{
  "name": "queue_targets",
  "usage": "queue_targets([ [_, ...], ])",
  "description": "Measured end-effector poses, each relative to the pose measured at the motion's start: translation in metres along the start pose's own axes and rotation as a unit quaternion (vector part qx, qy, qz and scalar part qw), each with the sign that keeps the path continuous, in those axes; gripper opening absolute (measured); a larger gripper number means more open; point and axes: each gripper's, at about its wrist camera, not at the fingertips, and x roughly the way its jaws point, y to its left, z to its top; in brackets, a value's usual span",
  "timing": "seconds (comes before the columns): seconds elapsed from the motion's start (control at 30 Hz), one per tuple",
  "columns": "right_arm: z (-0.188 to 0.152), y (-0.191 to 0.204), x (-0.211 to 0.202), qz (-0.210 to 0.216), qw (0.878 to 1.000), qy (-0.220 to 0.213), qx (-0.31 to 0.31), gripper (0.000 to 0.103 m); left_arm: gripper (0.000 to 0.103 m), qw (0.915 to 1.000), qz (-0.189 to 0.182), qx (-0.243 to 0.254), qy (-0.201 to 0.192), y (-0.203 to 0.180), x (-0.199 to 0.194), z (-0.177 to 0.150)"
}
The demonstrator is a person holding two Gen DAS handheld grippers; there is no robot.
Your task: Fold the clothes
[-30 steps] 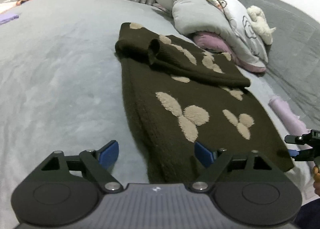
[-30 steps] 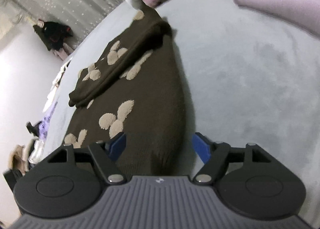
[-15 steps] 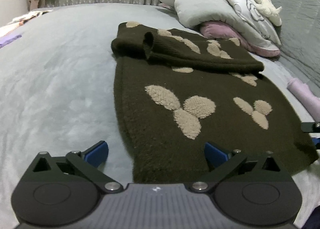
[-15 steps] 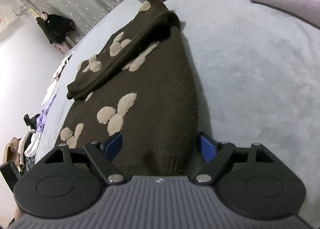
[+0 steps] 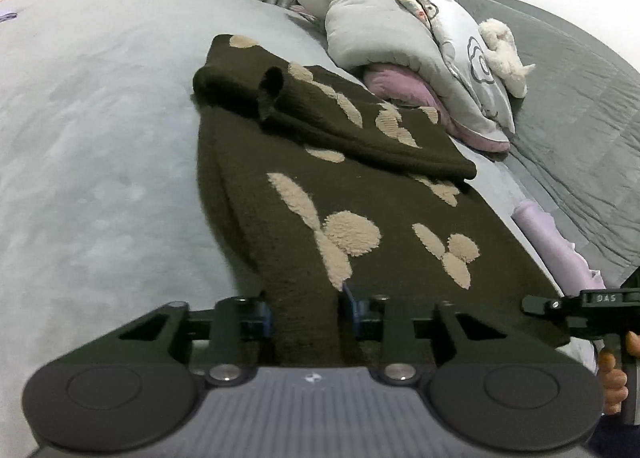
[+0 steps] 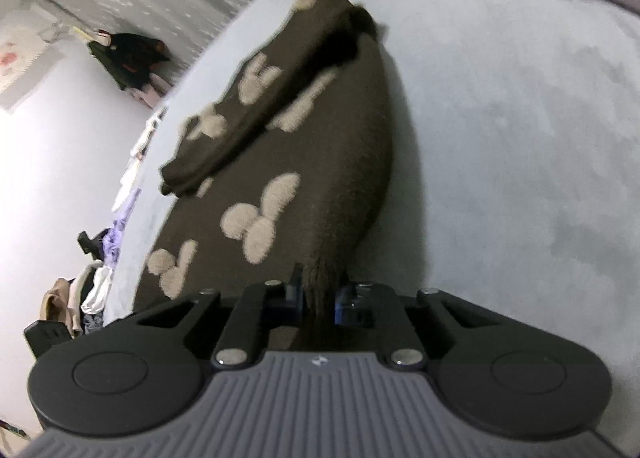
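Dark-brown fuzzy knit sweater w/ beige patches (image 5: pixel 360 218) lies flat on the grey bed (image 5: pixel 100 118), sleeves folded across its upper part. Left gripper (image 5: pixel 304 314) & right gripper (image 6: pixel 316 298) each pinch a bottom hem corner, prob. to carry the hem up toward the collar for a half-fold. 0.5 s ago both jaws stood wide, straddling the hem; now clamped, cloth bunched.

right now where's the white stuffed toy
In the left wrist view the white stuffed toy lies at the upper right, on top of the pile of grey bedding, beyond the brown sweater.
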Motion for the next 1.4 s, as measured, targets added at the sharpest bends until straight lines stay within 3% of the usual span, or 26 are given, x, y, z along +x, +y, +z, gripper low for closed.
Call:
queue_targets([
  [0.13, 0.001, 0.002, -0.001, 0.012, 1.0, -0.002, -0.002, 0.014, 0.024, 1.0, -0.008, -0.003, -0.001, -0.001, -0.002, 0.0],
  [0.23, 0.002, -0.008, 0.012, -0.019, 0.999, 0.036, 0.03, 0.024, 0.024, 0.9997, -0.01, -0.022, 0.008, 0.007, 0.002, -0.001],
  [0.33, 0.002, -0.018, 0.013, 0.001, 0.997, 0.048, 0.064, 0.029, 0.024, 0.9991, -0.023, -0.034, 0.012, 0.011, 0.002, -0.002],
  [0.43, 0.001, -0.03, 0.017, 0.013, 0.993, 0.061, 0.1, 0.029, 0.024, 0.9993, -0.022, -0.028, 0.016, 0.009, 0.003, -0.003],
  [0.5, -0.001, -0.027, 0.018, 0.011, 0.994, 0.067, 0.089, 0.028, 0.019, 0.9997, -0.013, -0.015, 0.016, 0.005, 0.003, -0.004],
  [0.53, -0.002, -0.021, 0.018, 0.001, 0.995, 0.068, 0.07, 0.021, 0.015, 0.9999, -0.007, -0.006, 0.015, 0.003, 0.002, -0.005],
  [0.6, -0.003, -0.012, 0.016, -0.008, 0.997, 0.062, 0.038, 0.015, 0.013, 0.9997, -0.012, -0.017, 0.013, 0.006, 0.001, -0.005],
  [0.73, -0.002, 0.002, -0.009, 0.03, 1.0, -0.001, 0.001, 0.014, 0.012, 0.9997, -0.012, -0.02, -0.003, 0.006, -0.011, -0.001],
  [0.97, -0.006, 0.015, -0.04, 0.057, 0.996, -0.058, -0.037, 0.012, 0.011, 0.9997, -0.012, -0.021, -0.011, -0.004, -0.03, 0.008],
  [1.17, -0.01, 0.022, -0.049, 0.046, 0.996, -0.071, -0.037, 0.011, 0.011, 0.9998, -0.013, -0.014, 0.005, -0.006, -0.043, 0.006],
  [1.4, -0.01, 0.029, -0.066, 0.05, 0.998, -0.038, -0.018, 0.012, 0.011, 0.9996, -0.014, -0.005, 0.024, -0.009, -0.059, 0.004],
])
